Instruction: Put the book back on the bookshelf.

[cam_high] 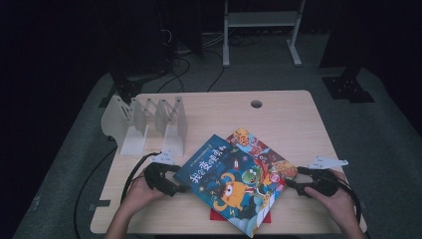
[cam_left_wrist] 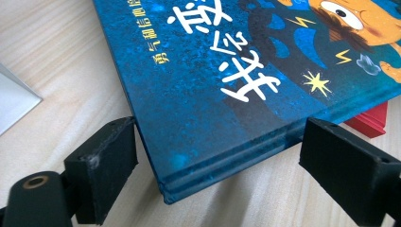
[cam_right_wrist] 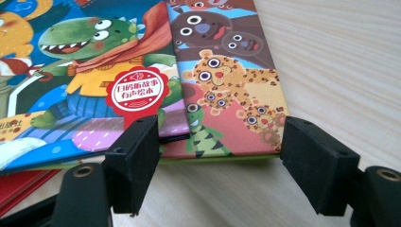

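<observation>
A blue picture book (cam_high: 229,181) with an orange monster on its cover lies slanted on top of a stack. Under it are a book with cartoon animals (cam_high: 259,149) and a red book (cam_high: 216,215). My left gripper (cam_high: 181,189) sits at the blue book's left corner. In the left gripper view that corner of the blue book (cam_left_wrist: 227,71) lies between the jaws of my left gripper (cam_left_wrist: 220,142), which are open. My right gripper (cam_high: 291,185) is at the stack's right side. Its jaws (cam_right_wrist: 220,137) stand open around the corner of the animal book (cam_right_wrist: 227,85), beside the blue book (cam_right_wrist: 71,85).
A white slotted book rack (cam_high: 149,122) stands at the table's back left, and its base (cam_left_wrist: 14,99) lies near the left gripper. The wooden table (cam_high: 293,119) has a cable hole (cam_high: 256,104) at the back. A white frame (cam_high: 259,20) and cables are on the floor beyond.
</observation>
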